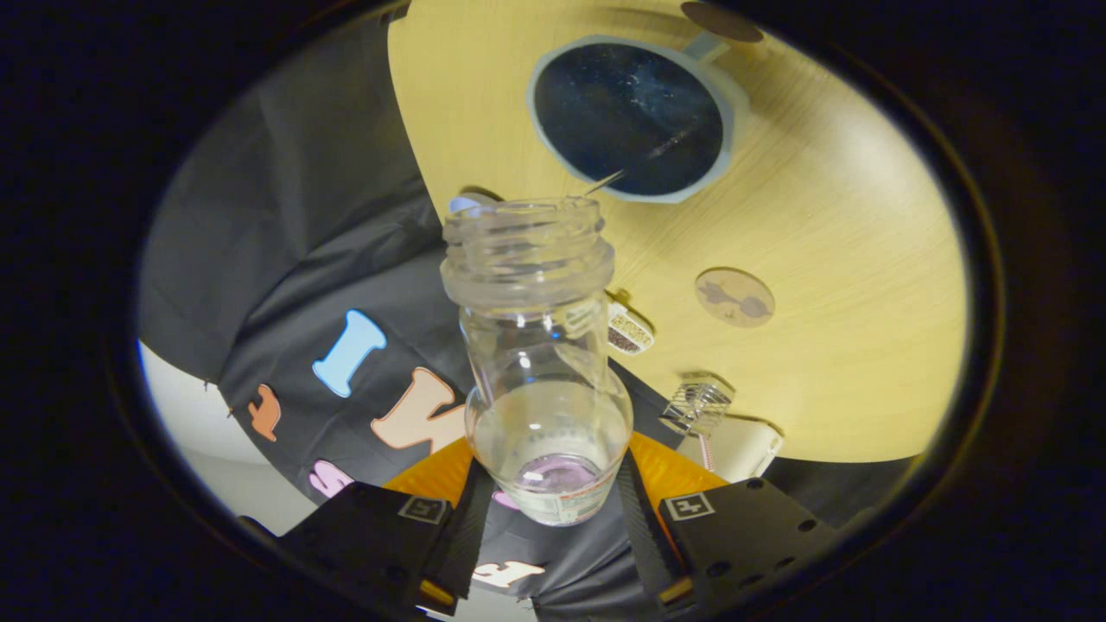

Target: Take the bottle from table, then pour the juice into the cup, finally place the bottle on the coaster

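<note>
Item one, bottle [540,363]: clear, uncapped, gripped low on its body between my fingers [635,510], which press it from both sides. Its mouth points ahead of the fingers, toward the cup, and a little clear liquid pools in the lower body. I judge the tilt to be a pouring attitude, though I cannot tell whether any stream is leaving the mouth.

Item two, cup [631,117]: pale-rimmed with a dark interior, standing on the worktop [847,259] beyond the bottle's mouth, handle toward the far side. A thin stick-like thing leans across its rim; too small to name. I hold the mouth just short of the rim, so the juice would fall inside.

Item three, coaster [734,296]: round, wooden, with a dark figure on it, lying flat on the worktop near the curved edge, apart from the cup. It is unoccupied, ready for the bottle.

Sundries: a small packet [629,333] and a clear ribbed object [698,406], both at the worktop's edge.

Pose: gripper [553,518] raised above the worktop's edge and canted, looking down onto cup and coaster.
</note>
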### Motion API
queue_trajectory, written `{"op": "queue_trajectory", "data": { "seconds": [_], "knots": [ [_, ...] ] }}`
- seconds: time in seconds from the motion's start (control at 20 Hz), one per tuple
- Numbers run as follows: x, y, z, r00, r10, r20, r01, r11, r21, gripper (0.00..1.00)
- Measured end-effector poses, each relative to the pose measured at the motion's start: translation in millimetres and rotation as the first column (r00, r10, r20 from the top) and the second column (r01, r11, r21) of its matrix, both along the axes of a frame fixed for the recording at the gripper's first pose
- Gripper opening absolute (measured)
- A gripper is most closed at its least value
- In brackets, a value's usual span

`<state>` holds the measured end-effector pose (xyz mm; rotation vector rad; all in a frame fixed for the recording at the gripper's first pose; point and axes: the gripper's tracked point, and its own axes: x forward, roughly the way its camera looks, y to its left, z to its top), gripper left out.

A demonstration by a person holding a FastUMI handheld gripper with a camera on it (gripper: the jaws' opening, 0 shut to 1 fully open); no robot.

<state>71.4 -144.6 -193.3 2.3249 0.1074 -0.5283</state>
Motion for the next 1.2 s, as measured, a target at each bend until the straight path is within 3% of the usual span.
{"op": "queue_trajectory", "data": {
  "seconds": [1.2],
  "knots": [
    [-1.3, -12.1, 6.2, 0.999, -0.044, 0.015, 0.044, 0.998, 0.045, 0.75]
  ]
}}
